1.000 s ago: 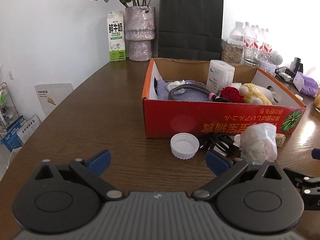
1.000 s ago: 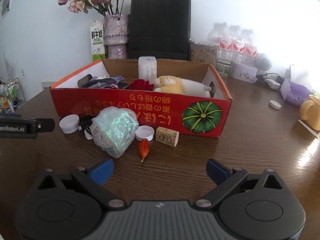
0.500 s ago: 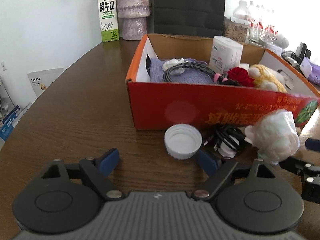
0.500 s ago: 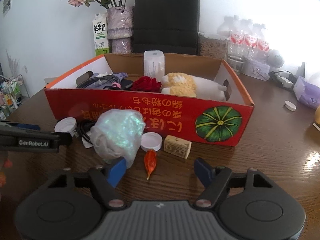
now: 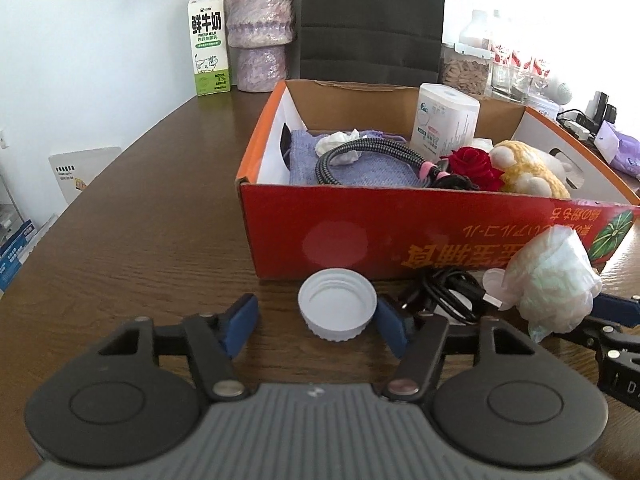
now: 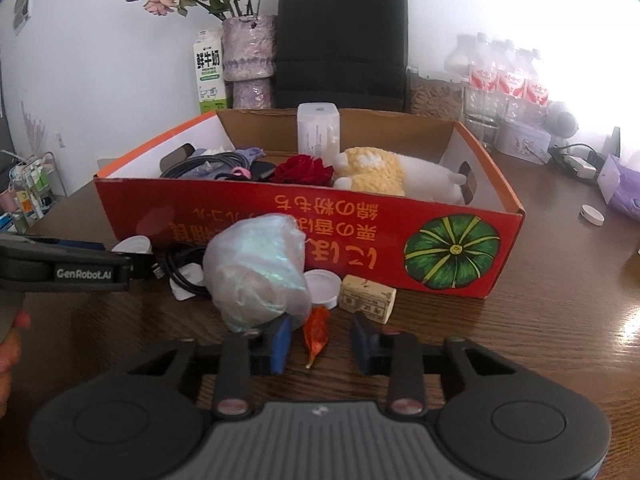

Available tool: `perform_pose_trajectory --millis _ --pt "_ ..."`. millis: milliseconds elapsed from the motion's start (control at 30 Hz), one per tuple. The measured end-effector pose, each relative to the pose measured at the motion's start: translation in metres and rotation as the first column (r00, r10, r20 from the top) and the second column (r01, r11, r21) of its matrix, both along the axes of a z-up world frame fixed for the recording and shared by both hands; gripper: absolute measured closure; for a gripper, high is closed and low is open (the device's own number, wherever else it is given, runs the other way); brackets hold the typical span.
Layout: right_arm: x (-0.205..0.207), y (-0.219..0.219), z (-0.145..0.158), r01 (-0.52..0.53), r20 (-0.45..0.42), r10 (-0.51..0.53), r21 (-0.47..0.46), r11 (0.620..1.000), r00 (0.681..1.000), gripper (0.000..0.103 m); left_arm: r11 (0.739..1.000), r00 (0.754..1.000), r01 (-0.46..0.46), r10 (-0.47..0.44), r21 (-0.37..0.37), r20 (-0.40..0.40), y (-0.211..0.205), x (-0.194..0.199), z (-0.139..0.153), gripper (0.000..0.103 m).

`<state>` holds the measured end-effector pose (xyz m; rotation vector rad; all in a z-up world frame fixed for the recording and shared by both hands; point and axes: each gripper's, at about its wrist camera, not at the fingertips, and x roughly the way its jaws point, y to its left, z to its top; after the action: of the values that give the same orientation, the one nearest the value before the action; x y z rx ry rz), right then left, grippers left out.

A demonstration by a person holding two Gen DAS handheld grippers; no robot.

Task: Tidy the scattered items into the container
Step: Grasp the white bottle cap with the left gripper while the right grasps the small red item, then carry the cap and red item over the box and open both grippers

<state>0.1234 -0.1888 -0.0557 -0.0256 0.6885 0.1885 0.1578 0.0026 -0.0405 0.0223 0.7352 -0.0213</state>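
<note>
The white cap [image 5: 337, 311] lies inside the closing left hand-held gripper [image 5: 316, 322], touching only its right pad.

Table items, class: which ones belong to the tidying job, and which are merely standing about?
Job:
red box
white cap
black cable
plastic bag
orange leaf
small block

Standing about:
milk carton
vase
black paper bag
water bottles

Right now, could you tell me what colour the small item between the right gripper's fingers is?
Orange-red; the small item shows best in the right wrist view.
</note>
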Motion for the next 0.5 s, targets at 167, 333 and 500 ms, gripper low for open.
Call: perform_pose_trajectory --millis 167,333,500 --pt "-0.003 0.000 0.000 -0.003 0.007 0.003 0.008 1.000 1.000 0.088 1.000 1.000 0.012 -0.012 -0.006 0.011 -0.001 -0.002 0.001 0.061" --pt "-0.006 -0.004 0.000 0.004 0.014 -0.004 0.031 1.000 1.000 0.091 1.000 1.000 0.001 -0.001 -0.020 0.022 0.001 -0.005 0.002 0.062" --pt "-0.015 -0.011 0.006 0.026 0.045 -0.028 0.046 0.999 0.999 0.091 0.999 0.998 -0.016 0.018 -0.038 0.054 0.006 -0.016 0.009 0.062"
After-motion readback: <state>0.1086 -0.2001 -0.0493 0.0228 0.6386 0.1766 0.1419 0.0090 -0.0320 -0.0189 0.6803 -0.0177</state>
